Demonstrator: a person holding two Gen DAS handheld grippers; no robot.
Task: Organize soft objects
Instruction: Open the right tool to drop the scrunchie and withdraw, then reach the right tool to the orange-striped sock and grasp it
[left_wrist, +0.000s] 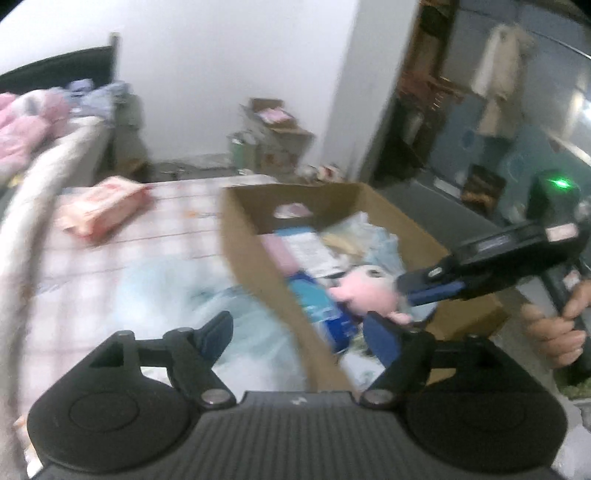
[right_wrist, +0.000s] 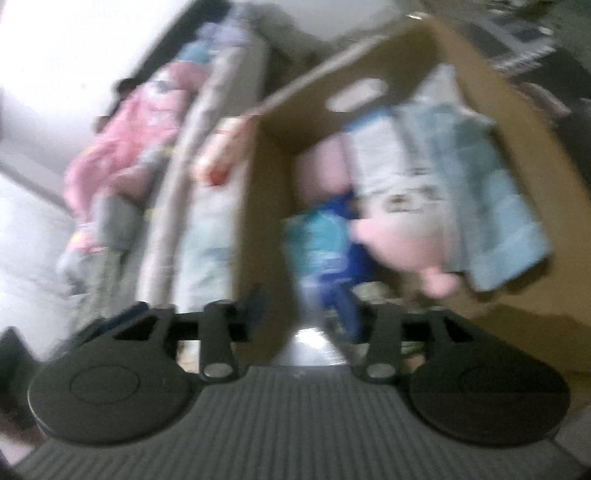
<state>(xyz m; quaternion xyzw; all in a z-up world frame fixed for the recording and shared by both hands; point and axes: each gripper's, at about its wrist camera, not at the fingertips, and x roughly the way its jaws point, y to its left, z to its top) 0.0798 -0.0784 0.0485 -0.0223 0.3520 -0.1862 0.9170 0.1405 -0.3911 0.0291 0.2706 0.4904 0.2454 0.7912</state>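
Observation:
A cardboard box (left_wrist: 251, 251) stands on the checked bed cover and holds soft packs and a pink plush toy (left_wrist: 364, 293). My left gripper (left_wrist: 299, 332) is open, its fingers straddling the box's near wall. My right gripper (left_wrist: 413, 291) reaches in from the right, its blue fingertips (left_wrist: 424, 280) right beside the plush; contact is unclear. In the blurred right wrist view the box (right_wrist: 266, 192), the plush (right_wrist: 402, 240) and blue packs (right_wrist: 321, 236) show; the right gripper (right_wrist: 303, 314) looks open around the box wall.
A pink tissue pack (left_wrist: 103, 208) lies on the bed cover to the left. A pale blue bag (left_wrist: 192, 291) lies by the box. Pink bedding (left_wrist: 22, 133) is heaped far left. Boxes and clutter (left_wrist: 273, 136) stand on the floor by the wall.

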